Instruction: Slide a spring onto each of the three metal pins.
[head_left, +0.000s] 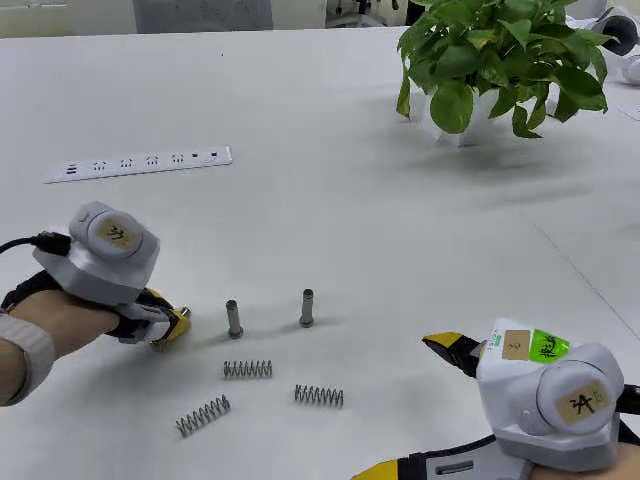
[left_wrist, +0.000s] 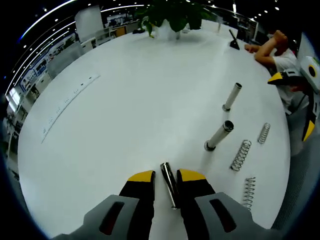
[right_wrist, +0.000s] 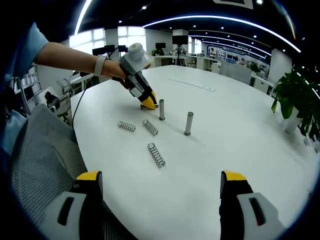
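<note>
Right gripper: nearest, at the bottom right of the head view; its jaws are spread wide with nothing between them (bare table shows through the gap in its own view).
Springs: three lie flat and apart from one another, with the near spring in front, then the right spring and the middle spring.
Left gripper: low over the table at the left, its yellow-tipped jaws pinching a metal pin that points forward out of them; I cannot tell whether the pin touches the table.
Standing pins: the left pin and right pin are upright just behind the springs, both bare of springs.
Power strip: flat, far left.
Potted plant: far right.
</note>
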